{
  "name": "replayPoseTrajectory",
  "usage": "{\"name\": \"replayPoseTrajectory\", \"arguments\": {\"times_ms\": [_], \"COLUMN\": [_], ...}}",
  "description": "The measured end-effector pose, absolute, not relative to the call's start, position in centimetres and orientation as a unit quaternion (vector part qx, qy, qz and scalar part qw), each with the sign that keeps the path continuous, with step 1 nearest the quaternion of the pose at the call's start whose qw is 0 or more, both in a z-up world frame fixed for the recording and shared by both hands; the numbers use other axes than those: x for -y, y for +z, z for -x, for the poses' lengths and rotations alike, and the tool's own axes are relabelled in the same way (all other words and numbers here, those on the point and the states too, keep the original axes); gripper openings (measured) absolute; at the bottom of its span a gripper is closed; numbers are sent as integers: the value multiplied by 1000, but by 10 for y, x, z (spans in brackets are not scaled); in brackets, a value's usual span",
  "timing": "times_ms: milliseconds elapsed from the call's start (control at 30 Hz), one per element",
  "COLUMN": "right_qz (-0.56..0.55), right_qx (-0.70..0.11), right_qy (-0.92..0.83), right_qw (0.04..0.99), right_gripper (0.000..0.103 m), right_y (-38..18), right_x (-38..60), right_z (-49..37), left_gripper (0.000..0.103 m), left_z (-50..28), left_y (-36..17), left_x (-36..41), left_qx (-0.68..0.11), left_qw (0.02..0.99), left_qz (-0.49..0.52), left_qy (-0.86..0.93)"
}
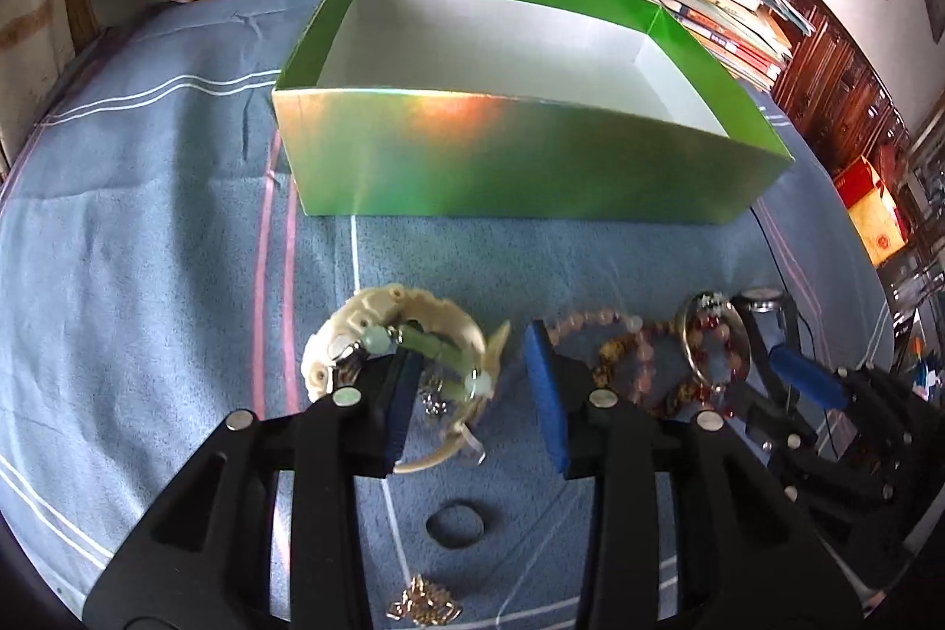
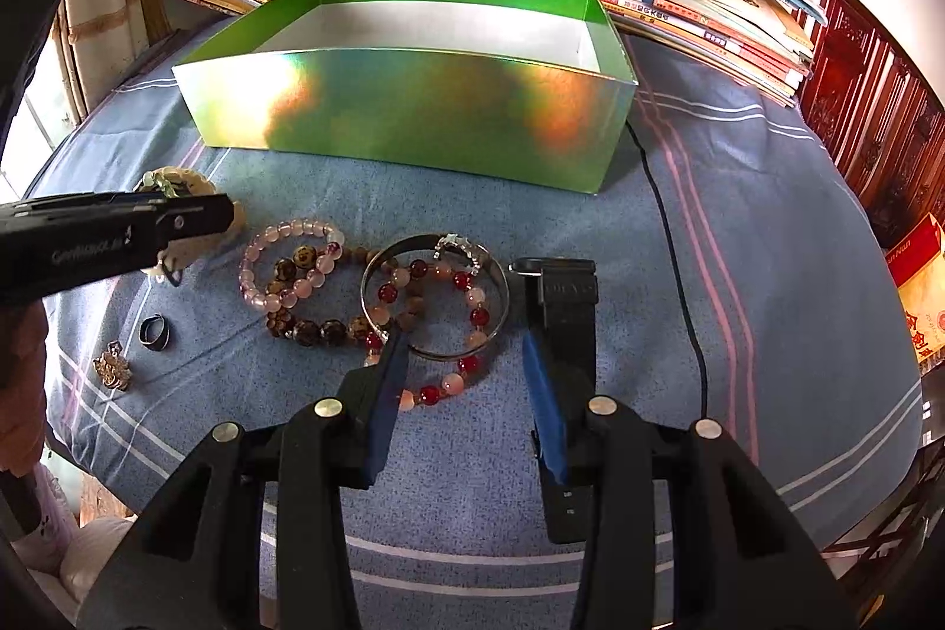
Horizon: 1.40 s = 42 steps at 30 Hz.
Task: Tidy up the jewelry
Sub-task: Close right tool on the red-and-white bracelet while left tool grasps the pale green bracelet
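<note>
Green box [image 1: 520,169] sits open toward the far edge of the blue-clothed tabletop [image 1: 147,216], nothing visible inside. Jewelry lies along the near edge. Left tongs [image 1: 472,394] part-open, pads straddling the ivory bangle [image 1: 366,317] and the green bead bracelet [image 1: 437,343] on it; can't tell if the left pad touches, right pad is clear. Right tongs [image 2: 466,382] part-open, gripping nothing: left pad over the red bead bracelet [image 2: 472,317] and silver bangle [image 2: 502,287], right pad beside the black watch [image 2: 567,311]. Pink bracelet [image 2: 283,264] between the two. Dark ring [image 2: 155,332] and gold piece [image 2: 112,370] toward the near-left corner.
</note>
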State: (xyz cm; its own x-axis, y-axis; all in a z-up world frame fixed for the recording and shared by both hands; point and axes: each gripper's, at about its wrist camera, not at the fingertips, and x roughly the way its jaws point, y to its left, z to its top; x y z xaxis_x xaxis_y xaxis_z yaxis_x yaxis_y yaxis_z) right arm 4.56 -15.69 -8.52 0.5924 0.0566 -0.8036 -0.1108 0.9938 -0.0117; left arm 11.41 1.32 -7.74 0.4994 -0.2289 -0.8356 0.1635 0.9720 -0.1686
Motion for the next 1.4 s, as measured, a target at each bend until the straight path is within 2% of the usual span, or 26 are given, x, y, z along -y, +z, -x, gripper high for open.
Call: {"name": "replayPoseTrajectory", "arguments": {"times_ms": [33,67,100,200,300,633,767,1067,1267,1400], "right_qz": [31,31,31,39,38,26,15,34,19,2], "right_qx": [-449,-449,-449,-451,-449,-424,-452,-457,-473,-475], "right_qy": [47,50,54,63,68,45,73,136,97,73], "right_qw": [891,892,891,890,890,904,889,878,876,877], "right_gripper": [40,39,32,10,0,1,16,18,18,31], "right_y": [-86,-86,-87,-88,-89,-65,-77,-80,-84,-85], "right_x": [157,157,156,153,152,170,164,117,141,158], "right_z": [-46,-45,-45,-44,-44,-36,-39,-48,-41,-45], "left_gripper": [17,10,6,6,6,6,6,6,6,7], "left_z": [-115,-114,-113,-99,-83,-64,-58,-56,-53,-53], "left_y": [-78,-77,-75,-62,-45,-25,-32,-30,-32,-34], "left_x": [-14,-15,-15,-16,-15,-23,-26,-39,-41,-37], "left_qx": [-488,-486,-484,-455,-428,-406,-410,-409,-408,-411], "left_qw": [865,865,866,884,897,908,906,908,908,906], "left_qz": [36,44,44,26,2,-19,-24,-18,-20,-20], "left_qy": [-109,-115,-115,-105,-110,-101,-104,-90,-93,-98]}}
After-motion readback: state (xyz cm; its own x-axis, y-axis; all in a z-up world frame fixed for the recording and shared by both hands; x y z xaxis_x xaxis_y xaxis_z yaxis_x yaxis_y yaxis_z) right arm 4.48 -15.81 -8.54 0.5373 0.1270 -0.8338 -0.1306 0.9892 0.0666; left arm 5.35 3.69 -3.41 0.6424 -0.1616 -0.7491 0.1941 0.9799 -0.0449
